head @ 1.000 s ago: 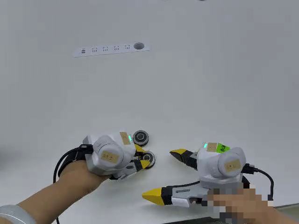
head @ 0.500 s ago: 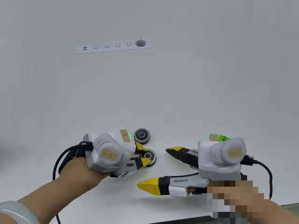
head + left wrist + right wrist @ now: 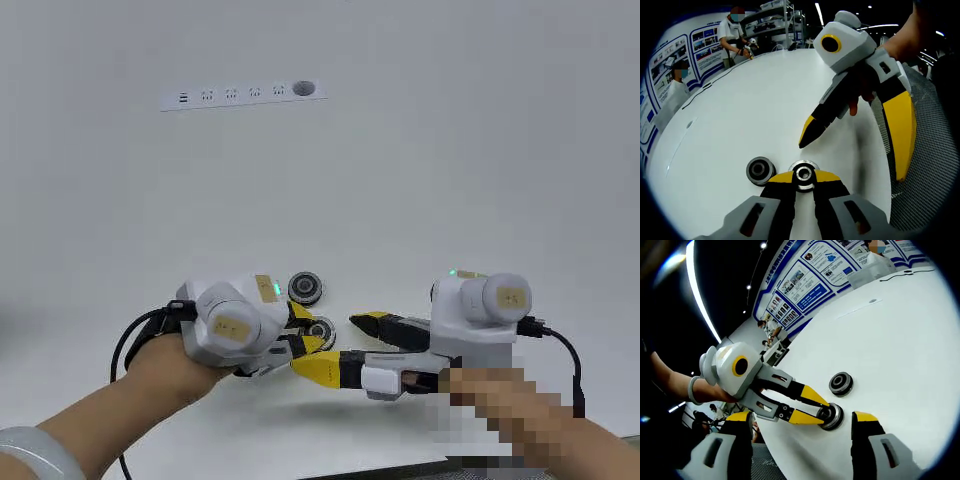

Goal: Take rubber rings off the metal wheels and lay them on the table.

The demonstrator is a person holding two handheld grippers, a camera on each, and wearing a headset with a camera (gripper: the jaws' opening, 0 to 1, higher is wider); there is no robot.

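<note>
Two wheels are spotted on the tabletop (image 3: pixel 420 160): one wheel (image 3: pixel 804 173) is clamped by the left tool (image 3: pixel 308 330), the second wheel (image 3: pixel 305 288) is parked just beyond it, and the right tool (image 3: pixel 332 343) is held wide open right beside that clamped wheel.

Directly ahead of my spread right claw (image 3: pixel 326 343), the left claw (image 3: pixel 804 176) blocked the way, clamped on a black-rimmed metal wheel (image 3: pixel 832 416). A second identical wheel (image 3: pixel 841 383) sat just beyond it. Farther out, the white tabletop (image 3: pixel 450 180) lay open.

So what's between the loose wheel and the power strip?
Nothing: in the head view the table is bare from the loose wheel up to the power strip. The other wheel sits clamped in the left tongs.
</note>
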